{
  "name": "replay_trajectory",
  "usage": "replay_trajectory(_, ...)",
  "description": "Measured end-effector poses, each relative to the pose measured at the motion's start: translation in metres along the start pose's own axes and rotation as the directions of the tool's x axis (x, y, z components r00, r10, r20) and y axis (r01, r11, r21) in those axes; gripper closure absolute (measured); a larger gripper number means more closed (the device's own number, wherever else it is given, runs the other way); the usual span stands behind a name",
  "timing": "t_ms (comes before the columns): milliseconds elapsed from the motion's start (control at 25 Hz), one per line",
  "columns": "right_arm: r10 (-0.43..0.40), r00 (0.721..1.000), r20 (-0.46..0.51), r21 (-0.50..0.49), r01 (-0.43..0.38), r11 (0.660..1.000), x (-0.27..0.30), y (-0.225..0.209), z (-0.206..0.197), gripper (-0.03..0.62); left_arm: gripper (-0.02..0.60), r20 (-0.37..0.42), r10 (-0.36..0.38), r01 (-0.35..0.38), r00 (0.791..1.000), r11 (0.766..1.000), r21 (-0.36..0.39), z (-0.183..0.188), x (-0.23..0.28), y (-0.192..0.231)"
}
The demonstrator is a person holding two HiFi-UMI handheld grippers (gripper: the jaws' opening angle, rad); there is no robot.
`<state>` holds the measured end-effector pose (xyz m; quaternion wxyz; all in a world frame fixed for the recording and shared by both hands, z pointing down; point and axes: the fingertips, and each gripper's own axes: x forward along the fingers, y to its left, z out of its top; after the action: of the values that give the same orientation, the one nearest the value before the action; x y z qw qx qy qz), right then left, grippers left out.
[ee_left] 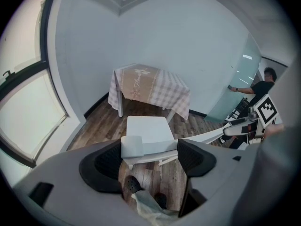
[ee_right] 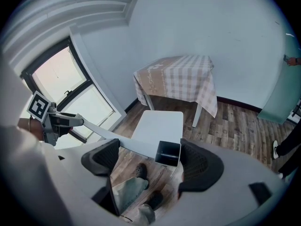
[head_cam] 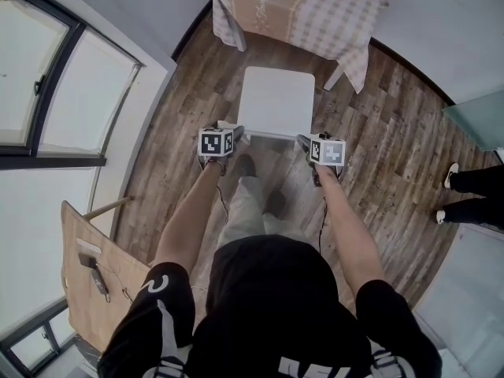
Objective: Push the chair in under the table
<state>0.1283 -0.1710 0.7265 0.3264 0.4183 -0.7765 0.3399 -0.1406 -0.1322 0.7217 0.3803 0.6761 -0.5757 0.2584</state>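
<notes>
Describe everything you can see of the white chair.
The chair is white, perhaps plastic or painted wood, with a flat square seat and a straight back rail. It stands upright on the wood floor, just short of the cloth-covered table. The rail's ends lie between the open jaws of the left tool and right tool.

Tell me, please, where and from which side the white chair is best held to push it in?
Take the chair by its back's top rail, near both ends, from behind: it faces the table, so that level bar pushes straight.
</notes>
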Motion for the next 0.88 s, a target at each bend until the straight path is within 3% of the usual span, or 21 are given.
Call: replay_trajectory(880, -0.054, 0.998, -0.014, 0.092, 0.055, 0.994, 0.074, -0.026, 0.111, 0.172, 0.213, -0.049, -0.057, 0.061, 0.997, 0.995, 0.083, 0.133, 0.086, 0.045)
